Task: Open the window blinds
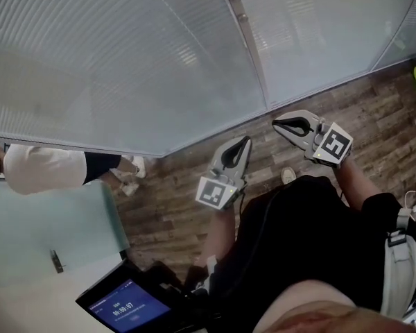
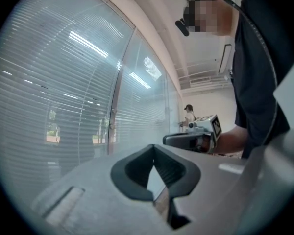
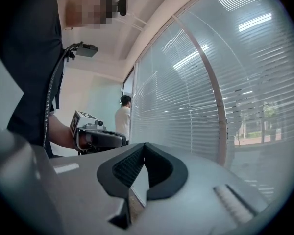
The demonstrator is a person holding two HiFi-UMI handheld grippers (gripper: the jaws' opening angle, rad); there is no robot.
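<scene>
Window blinds point(image 1: 125, 61) hang lowered over a glazed wall, filling the head view from 9 o'clock through 12 to 2 o'clock, their slats horizontal. A vertical frame post point(image 1: 246, 40) near 12 o'clock splits them into two panels. The left gripper point(image 1: 247, 140) sits just off centre toward 4 o'clock. Its jaws are together at the tips and point toward 12 o'clock at the foot of the glass, clear of the blinds. The right gripper point(image 1: 277, 123) lies at 2 o'clock from the left one and near it. Its jaws are likewise closed on nothing and point toward 9 o'clock. The left gripper view confirms this, with that gripper's point(image 2: 154, 147) pads meeting at the tip and only an empty notch behind. There the blinds point(image 2: 49, 106) stand at 9 o'clock. The right gripper view shows the same for its gripper point(image 3: 144, 145), with the blinds point(image 3: 196, 102) at 2 o'clock. Both grippers are held over a wood-pattern floor point(image 1: 187, 207). A person in a white top point(image 1: 41, 168) is at 9 o'clock beside the glass. A lit screen point(image 1: 128, 307) sits at 7 o'clock.
</scene>
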